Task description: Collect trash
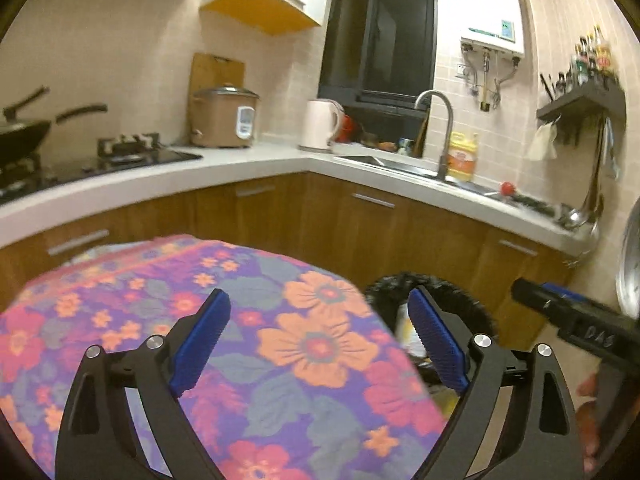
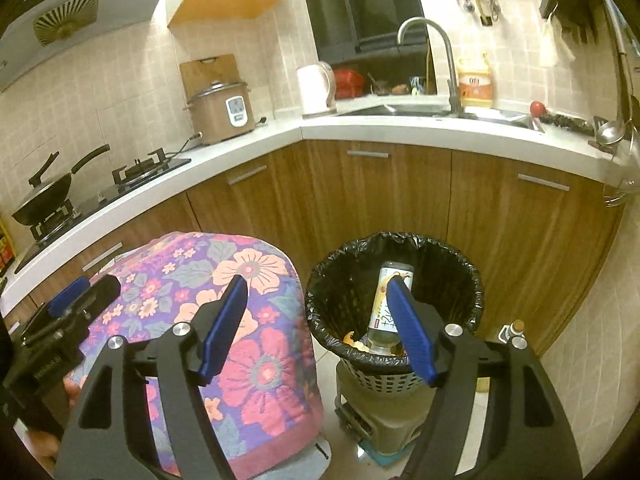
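A waste basket (image 2: 340, 280) lined with a black bag stands on a low stool beside the floral-covered table (image 2: 256, 320). Inside it a clear plastic bottle (image 2: 386, 308) with a white label leans upright, with orange peel (image 2: 356, 342) at its foot. My right gripper (image 2: 316, 292) hangs above the gap between table and basket, open, nothing between its blue pads. My left gripper (image 1: 320, 304) is open over the floral cloth (image 1: 280, 340) with nothing in it. The basket's rim (image 1: 472, 296) shows behind its right finger. Each gripper appears in the other's view: the right gripper (image 1: 576, 316), the left gripper (image 2: 80, 300).
An L-shaped counter (image 2: 304, 130) over wooden cabinets runs behind, with a gas stove and wok (image 2: 48, 196), rice cooker (image 2: 222, 110), kettle (image 2: 316, 88), sink with tap (image 2: 436, 60) and an oil jug (image 2: 474, 84). A small bottle (image 2: 514, 330) stands on the floor right of the basket.
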Motion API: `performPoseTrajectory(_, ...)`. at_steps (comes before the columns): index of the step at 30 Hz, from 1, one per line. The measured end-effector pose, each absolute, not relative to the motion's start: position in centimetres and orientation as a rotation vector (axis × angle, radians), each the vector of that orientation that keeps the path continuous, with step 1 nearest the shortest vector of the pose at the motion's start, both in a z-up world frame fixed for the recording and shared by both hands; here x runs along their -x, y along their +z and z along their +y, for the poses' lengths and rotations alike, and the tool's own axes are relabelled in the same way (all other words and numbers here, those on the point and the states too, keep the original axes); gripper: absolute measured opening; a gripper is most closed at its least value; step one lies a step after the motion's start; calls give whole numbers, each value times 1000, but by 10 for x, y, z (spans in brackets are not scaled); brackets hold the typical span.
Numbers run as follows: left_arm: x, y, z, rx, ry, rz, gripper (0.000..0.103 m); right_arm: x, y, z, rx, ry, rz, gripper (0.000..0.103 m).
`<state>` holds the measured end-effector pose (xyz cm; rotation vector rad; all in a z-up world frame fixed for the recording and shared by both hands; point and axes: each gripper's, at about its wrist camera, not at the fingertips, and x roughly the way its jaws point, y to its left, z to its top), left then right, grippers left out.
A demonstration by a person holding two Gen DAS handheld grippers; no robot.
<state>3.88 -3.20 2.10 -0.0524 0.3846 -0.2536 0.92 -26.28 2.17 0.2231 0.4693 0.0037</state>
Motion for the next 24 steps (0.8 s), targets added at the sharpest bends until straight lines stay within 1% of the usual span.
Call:
performPoseTrajectory(5,-41,5,-27,53,-220,402,88,-6,17,-255,-217,18,447,68)
performPoseTrajectory(9,-44,4,-21,74,-215,412,89,-9,18,-252,-234,58,465,68)
performPoseTrajectory(13,-39,2,-25,36,-165,390,91,-5,22,-245,-172,27,439,68)
performPoseTrajectory(16,-36,2,-29,-2,-123,373,95,-3,24,-243,-162,19,428,68)
performPoseTrajectory(24,-38,2,-26,4,-101,387,95,-3,28,-240,-148,17,421,68)
